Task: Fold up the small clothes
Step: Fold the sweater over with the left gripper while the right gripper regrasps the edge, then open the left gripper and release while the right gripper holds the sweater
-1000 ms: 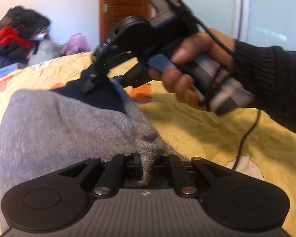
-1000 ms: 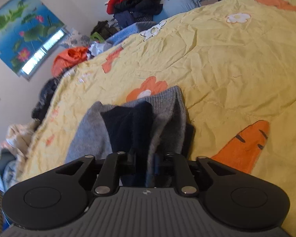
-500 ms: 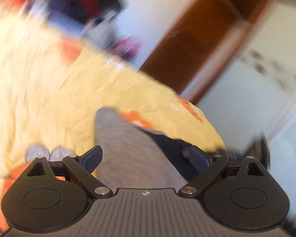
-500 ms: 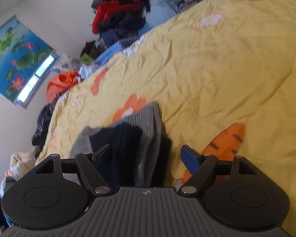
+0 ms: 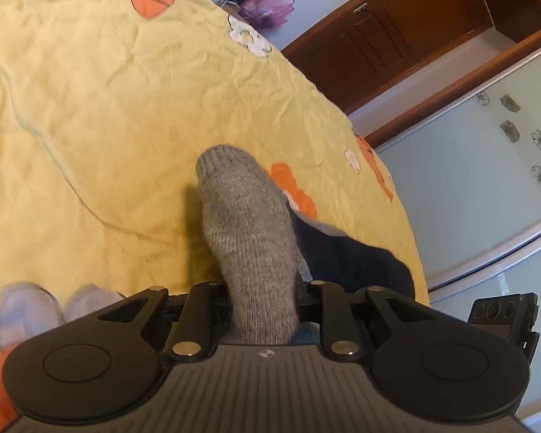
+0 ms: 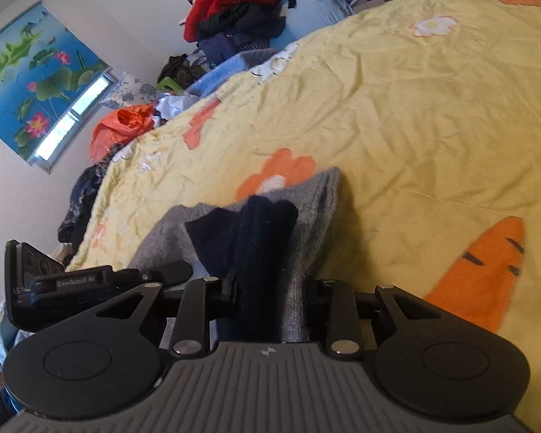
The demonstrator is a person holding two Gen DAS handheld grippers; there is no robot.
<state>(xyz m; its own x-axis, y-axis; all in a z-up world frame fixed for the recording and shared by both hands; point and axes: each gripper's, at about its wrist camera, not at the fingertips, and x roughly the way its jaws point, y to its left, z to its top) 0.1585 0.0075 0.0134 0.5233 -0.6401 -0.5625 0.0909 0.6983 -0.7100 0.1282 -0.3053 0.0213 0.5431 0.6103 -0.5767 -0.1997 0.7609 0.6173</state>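
Both tongs, spread apart half a second ago, have closed again on the garment. Left tongs (image 5: 263,288) pinch a ribbed grey knit sock (image 5: 245,223); just right of it, right tongs (image 6: 270,285) pinch its fuzzy navy part (image 6: 259,231) — likely regripped for another fold. It lies on the crinkled yellow bedspread (image 6: 414,108).

Your left claw (image 5: 265,288) hides the near end of the grey sock (image 5: 249,231). Beside the sock, the navy piece (image 5: 357,263) runs under it. Two pale blurred shapes (image 5: 47,306) left of the sock are unidentifiable.
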